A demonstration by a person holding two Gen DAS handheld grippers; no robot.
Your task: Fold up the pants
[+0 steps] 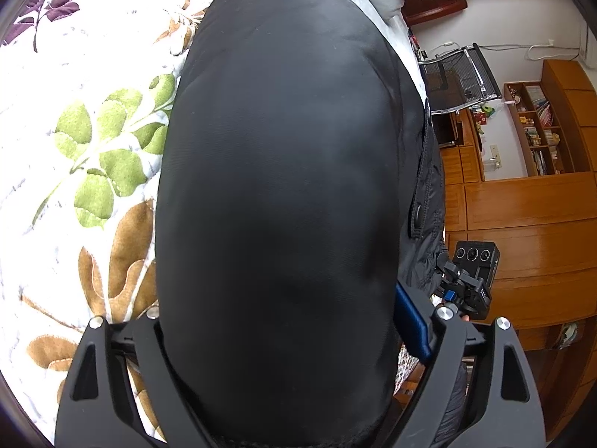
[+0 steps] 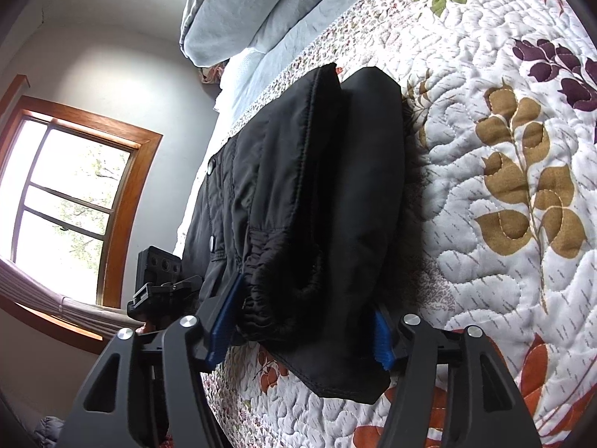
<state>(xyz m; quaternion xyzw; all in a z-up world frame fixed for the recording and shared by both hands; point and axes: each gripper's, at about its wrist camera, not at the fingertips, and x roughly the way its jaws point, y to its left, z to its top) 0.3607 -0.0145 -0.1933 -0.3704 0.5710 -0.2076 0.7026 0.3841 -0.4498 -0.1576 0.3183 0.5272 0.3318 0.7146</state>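
Observation:
The black pants lie as a thick folded bundle on the floral quilt and fill the middle of the left wrist view. My left gripper stands wide around the near end. Its right blue pad sits beside the fabric, and the other pad is hidden under cloth. In the right wrist view the pants show the gathered waistband nearest me. My right gripper is open around that end, with a blue pad on each side of the cloth.
Grey pillows lie at the head of the bed. The bed's edge runs close along the pants' side, with a window beyond. Wooden cabinets and a mesh chair stand past the other edge. The quilt stretches wide beside the pants.

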